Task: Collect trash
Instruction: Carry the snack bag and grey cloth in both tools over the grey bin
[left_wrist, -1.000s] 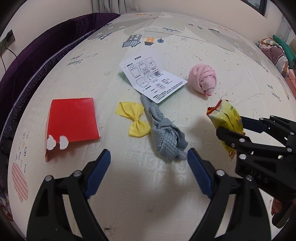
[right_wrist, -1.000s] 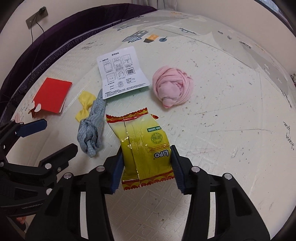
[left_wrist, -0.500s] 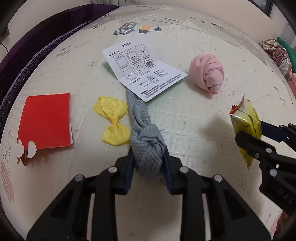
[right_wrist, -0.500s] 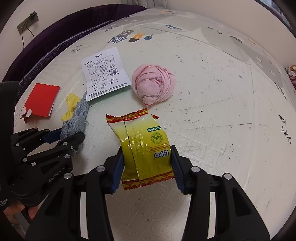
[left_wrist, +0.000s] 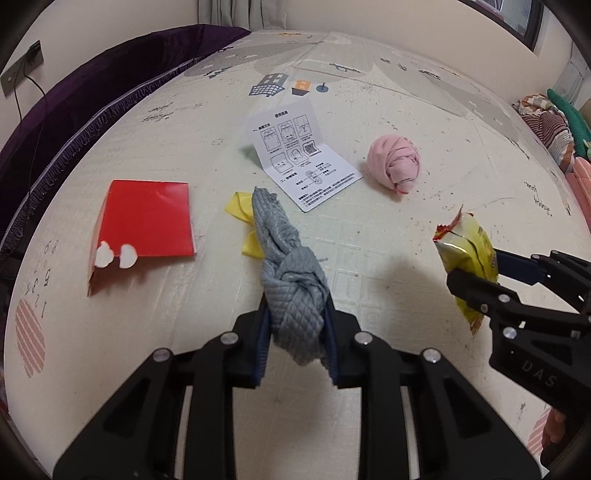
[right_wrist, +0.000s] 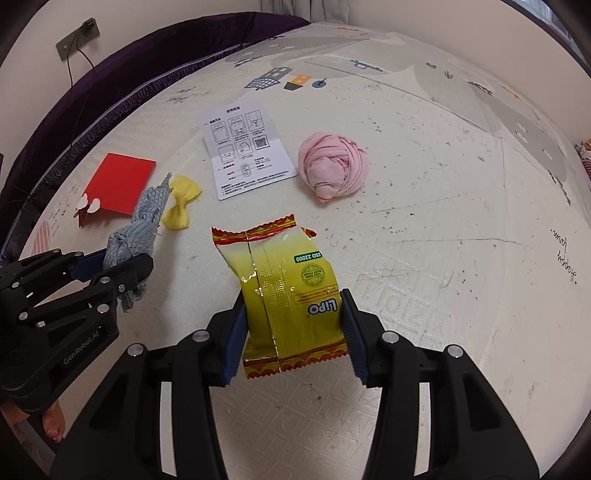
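Left wrist view: left gripper (left_wrist: 297, 334) clamped on knotted grey cloth (left_wrist: 291, 280), jaws narrow, blue pads pressing both sides of the knot; long end of cloth sticking out ahead of the jaws. Yellow bow (left_wrist: 243, 218) partly hidden behind cloth, lying on mat (left_wrist: 406, 406). Red card (left_wrist: 146, 218) to the left of bow, flat on mat, apart from it. Leaflet (left_wrist: 301, 162) farther out, pink cloth ball (left_wrist: 395, 164) to its right, not touching. Right gripper (left_wrist: 491, 273) at right edge, gripping wrapper (left_wrist: 465, 251).

Right wrist view: right gripper (right_wrist: 291, 332) about half open, pads closed on lower part of yellow wrapper (right_wrist: 280, 288), held off mat (right_wrist: 461, 295), torn red edge pointing away. Left gripper (right_wrist: 110, 264) at left with grey cloth (right_wrist: 142, 229) between its pads. Bow (right_wrist: 181, 205), card (right_wrist: 118, 182), leaflet (right_wrist: 247, 147), pink ball (right_wrist: 332, 166) beyond, all on mat.
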